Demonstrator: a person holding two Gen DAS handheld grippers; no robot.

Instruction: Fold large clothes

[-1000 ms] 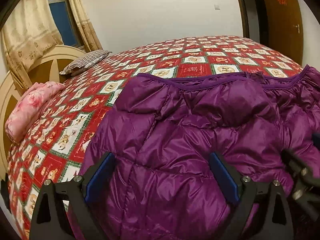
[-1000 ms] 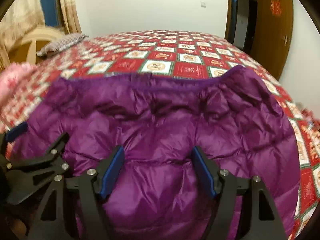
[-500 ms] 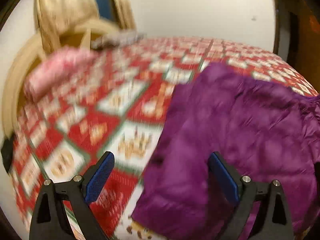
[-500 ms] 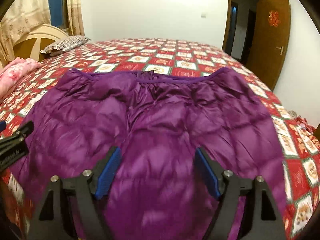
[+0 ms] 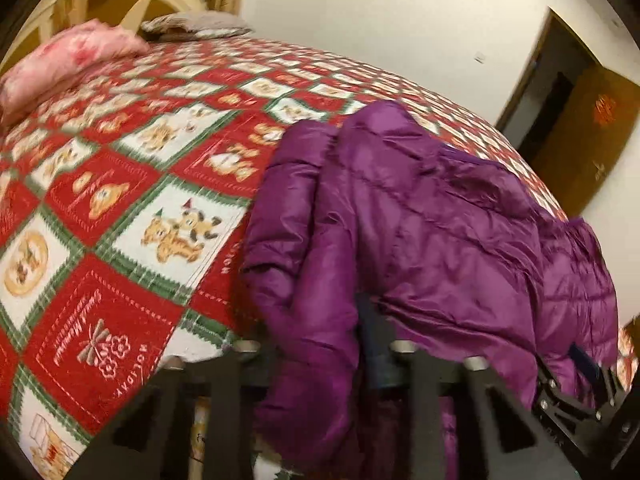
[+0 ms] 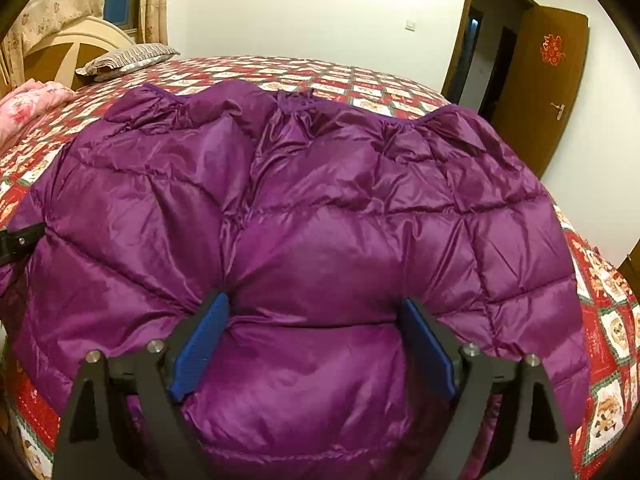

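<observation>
A purple quilted down jacket (image 6: pixel 320 184) lies spread on the bed, its collar at the far side. My left gripper (image 5: pixel 320 340) is at the jacket's left edge, where its jaws are closing and pinch a fold of purple fabric (image 5: pixel 312 280); the picture is blurred there. Only a black tip of it shows in the right wrist view, at the left gripper (image 6: pixel 20 240). My right gripper (image 6: pixel 316 300) stands wide over the near hem, its jaws opening, with a puffy bulge of the jacket between the blue pads (image 6: pixel 200 344).
The bed carries a red, white and green patterned cover (image 5: pixel 120 208). A pink folded quilt (image 6: pixel 28 108) and a striped pillow (image 6: pixel 128 58) lie by the headboard at far left. A brown door (image 6: pixel 540 92) stands open at right.
My left gripper swung to the jacket's left edge, rolled, and closed from wide open onto the fabric. The right gripper's jaws widened and it sank a little toward the near hem.
</observation>
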